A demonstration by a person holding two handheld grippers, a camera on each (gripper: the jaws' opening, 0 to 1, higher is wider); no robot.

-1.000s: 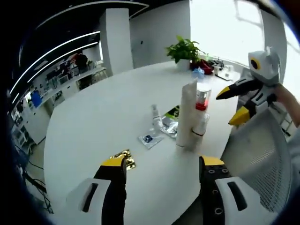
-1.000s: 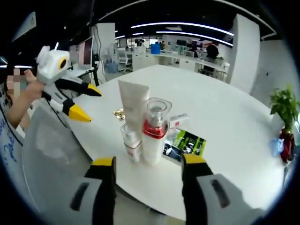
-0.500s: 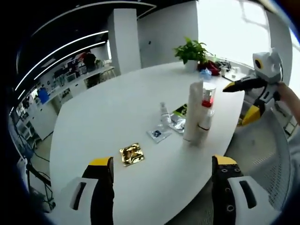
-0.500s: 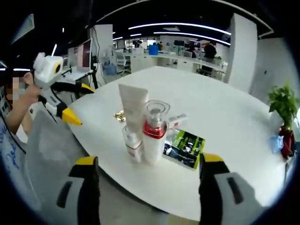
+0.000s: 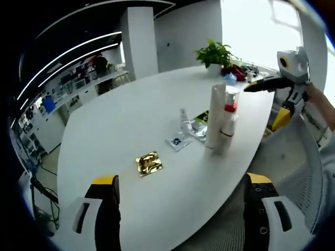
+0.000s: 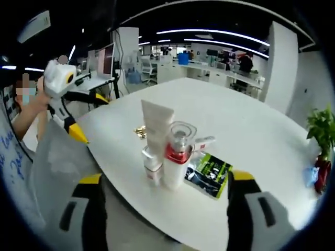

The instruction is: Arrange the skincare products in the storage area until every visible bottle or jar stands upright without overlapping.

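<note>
Three products stand upright close together near the table edge: a tall white tube (image 5: 215,116) (image 6: 157,128), a clear-capped bottle with a red collar (image 5: 230,104) (image 6: 178,157) and a small white bottle (image 5: 226,137) (image 6: 152,164). Behind them a small clear bottle (image 5: 184,121) (image 6: 203,141) seems to lie on its side. My left gripper (image 5: 181,180) hangs open, short of the table edge and well back from the group; it shows again as the left gripper (image 6: 90,116). My right gripper (image 6: 166,179) is open too, facing the group from the other side, and appears as the right gripper (image 5: 267,102).
Flat sachets lie on the white round table (image 5: 125,115): a gold one (image 5: 149,163) (image 6: 140,130), a blue one (image 5: 178,141), a silver one (image 5: 199,129) and a green-black packet (image 5: 204,116) (image 6: 209,170). A potted plant (image 5: 214,52) stands at the far edge. A mesh chair back (image 6: 57,162) is beside the table.
Both grippers have drawn back from the table and their jaws have spread wider. The products and sachets have not moved.
</note>
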